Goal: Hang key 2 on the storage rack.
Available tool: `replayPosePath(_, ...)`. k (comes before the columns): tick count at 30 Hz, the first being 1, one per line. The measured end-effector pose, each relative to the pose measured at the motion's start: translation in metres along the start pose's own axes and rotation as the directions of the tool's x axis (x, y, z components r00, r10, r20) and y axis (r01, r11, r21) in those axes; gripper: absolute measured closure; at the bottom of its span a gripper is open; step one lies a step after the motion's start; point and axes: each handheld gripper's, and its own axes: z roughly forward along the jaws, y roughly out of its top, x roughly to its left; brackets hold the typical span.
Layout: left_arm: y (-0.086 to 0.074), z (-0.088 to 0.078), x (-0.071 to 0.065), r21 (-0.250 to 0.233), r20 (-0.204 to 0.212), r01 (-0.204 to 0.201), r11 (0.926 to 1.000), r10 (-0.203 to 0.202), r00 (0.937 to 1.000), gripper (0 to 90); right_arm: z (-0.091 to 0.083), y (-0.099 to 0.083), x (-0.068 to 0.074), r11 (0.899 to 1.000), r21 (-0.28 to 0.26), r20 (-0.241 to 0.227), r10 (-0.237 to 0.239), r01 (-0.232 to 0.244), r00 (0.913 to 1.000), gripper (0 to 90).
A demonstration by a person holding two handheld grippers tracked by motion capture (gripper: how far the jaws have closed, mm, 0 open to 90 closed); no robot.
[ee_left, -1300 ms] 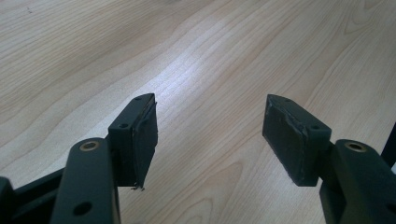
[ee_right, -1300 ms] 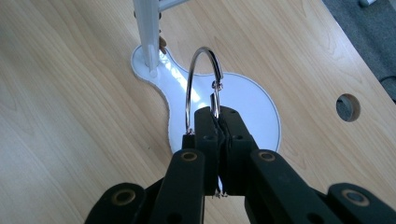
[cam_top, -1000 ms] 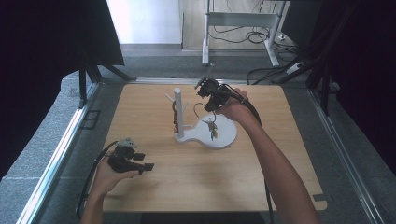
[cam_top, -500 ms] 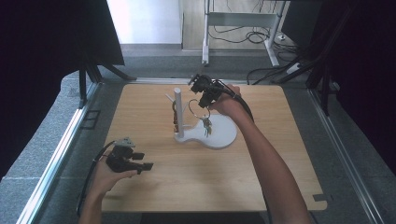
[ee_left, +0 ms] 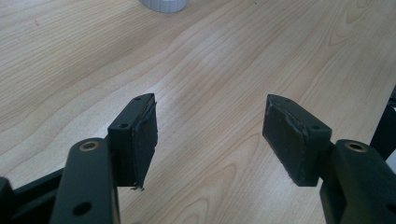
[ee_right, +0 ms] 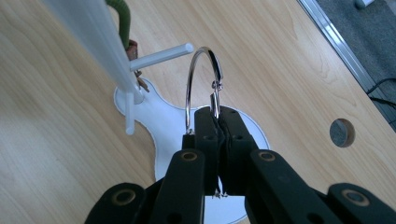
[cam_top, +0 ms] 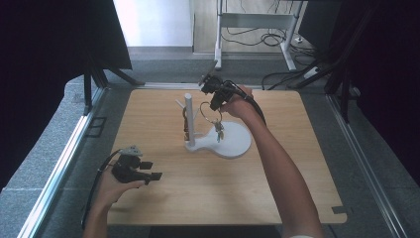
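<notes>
From above, a wooden table (cam_top: 297, 178) carries a white stand (cam_top: 233, 144) with an upright post (cam_top: 188, 119) rising from its flat base. Something dark and reddish hangs against the post; I cannot make out what it is from here. The person's right hand (cam_top: 237, 105) holds the right gripper (cam_top: 216, 101) over the far side of the stand, just beside the top of the post. A metal ring (cam_top: 209, 111) hangs from the gripper with a small bunch of keys (cam_top: 218, 131) dangling below it, above the white base. The left hand (cam_top: 116, 186) rests near the table's near left corner, well apart from the stand, holding the left gripper (cam_top: 156, 175) low over the wood.

In the left gripper view, the left gripper (ee_left: 210, 126) has its jaws spread wide with nothing but bare wood grain between them. A bit of the stand's white base (ee_left: 163, 4) peeks in at the top edge.

In the right gripper view, the right gripper (ee_right: 219, 126) is clamped tight on the metal ring (ee_right: 198, 70), which arches up out of the pinched jaws. A short white peg (ee_right: 161, 55) sticks out sideways from the post (ee_right: 100, 37), its tip near the ring's arch but apart from it. A green loop (ee_right: 122, 21) and a brownish piece hang on the post's far side. To the right, the table has a round hole (ee_right: 342, 132).
</notes>
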Motion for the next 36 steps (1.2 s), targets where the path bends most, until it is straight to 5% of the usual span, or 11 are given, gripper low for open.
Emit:
replayPosePath(15,0.0,0.0,0.0,-0.001,0.002,-0.002,1.0,0.002,1.0,36.1,0.006,0.014,0.004,1.0,-0.015,0.006,-0.01,0.01,0.9999,87.1)
replayPosePath(36,0.001,0.0,-0.002,-0.003,-0.008,-0.007,1.0,0.007,0.9999,36.2,0.018,-0.004,0.02,0.999,-0.033,-0.054,-0.002,0.001,0.9986,86.8)
